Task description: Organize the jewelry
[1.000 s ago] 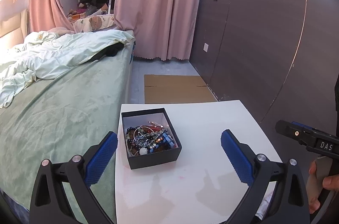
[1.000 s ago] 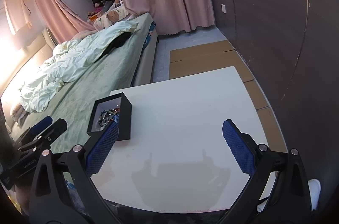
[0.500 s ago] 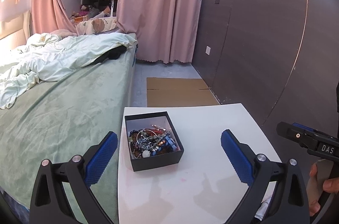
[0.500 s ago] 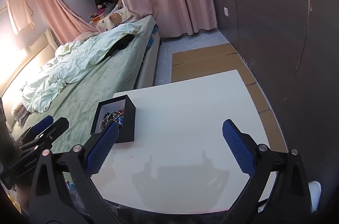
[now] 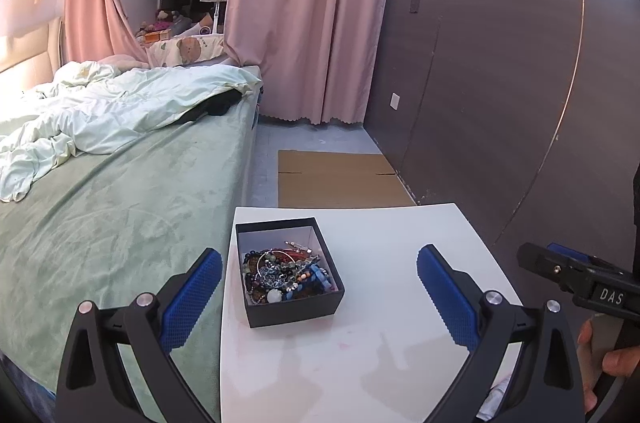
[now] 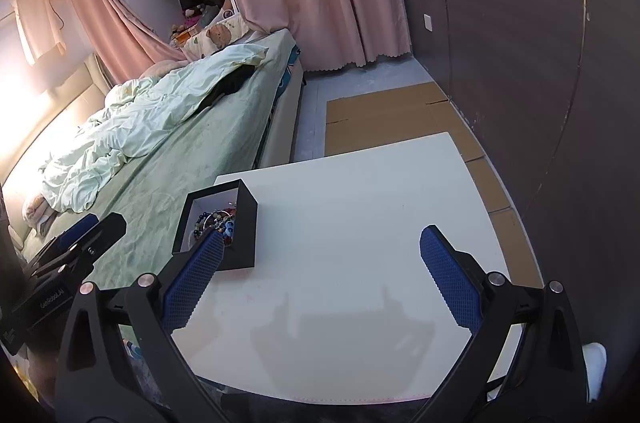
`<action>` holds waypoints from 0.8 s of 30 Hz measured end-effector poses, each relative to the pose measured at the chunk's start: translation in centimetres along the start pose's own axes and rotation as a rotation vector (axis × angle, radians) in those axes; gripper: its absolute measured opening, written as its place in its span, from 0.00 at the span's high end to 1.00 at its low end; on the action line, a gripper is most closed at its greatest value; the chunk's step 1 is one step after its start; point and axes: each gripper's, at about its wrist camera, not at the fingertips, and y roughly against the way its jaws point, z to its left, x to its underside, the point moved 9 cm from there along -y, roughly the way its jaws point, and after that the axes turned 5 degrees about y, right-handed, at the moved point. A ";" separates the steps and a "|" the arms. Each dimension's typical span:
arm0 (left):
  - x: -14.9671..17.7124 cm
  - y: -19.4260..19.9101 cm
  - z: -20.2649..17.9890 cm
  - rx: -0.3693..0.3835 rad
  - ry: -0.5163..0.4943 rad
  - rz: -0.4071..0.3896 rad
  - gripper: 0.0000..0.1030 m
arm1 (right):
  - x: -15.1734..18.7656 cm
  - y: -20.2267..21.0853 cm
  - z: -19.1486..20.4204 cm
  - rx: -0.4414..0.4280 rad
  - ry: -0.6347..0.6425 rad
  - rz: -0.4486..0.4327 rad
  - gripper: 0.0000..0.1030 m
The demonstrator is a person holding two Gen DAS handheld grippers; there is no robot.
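Observation:
A black open box (image 5: 292,307) stands on the left part of the white table (image 5: 380,363). It holds a tangled heap of bead bracelets and chains (image 5: 286,275). My left gripper (image 5: 318,293) is open and empty, held above the table's near side with the box between its fingers in view. My right gripper (image 6: 320,275) is open and empty over the table's near right part. In the right wrist view the box (image 6: 240,231) sits at the left, beside the left finger, and the left gripper's body (image 6: 72,243) shows further left.
A bed with green cover (image 5: 100,215) and crumpled pale duvet (image 5: 100,115) borders the table's left side. Flattened cardboard (image 5: 340,179) lies on the floor beyond the table. A dark panelled wall (image 5: 500,103) runs along the right. Pink curtains (image 5: 304,15) hang behind.
Both views have risen and tilted up slightly, so the table and box sit lower in frame. Both grippers stay open and empty. The box has not moved.

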 end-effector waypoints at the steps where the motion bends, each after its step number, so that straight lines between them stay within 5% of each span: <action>1: 0.0 0.0 0.0 0.000 0.001 0.001 0.08 | 0.0 0.0 0.0 0.001 0.001 0.000 0.05; 24: 0.3 1.1 -0.3 0.005 -0.015 -0.004 0.08 | 0.4 0.2 0.9 -0.013 0.011 -0.002 0.05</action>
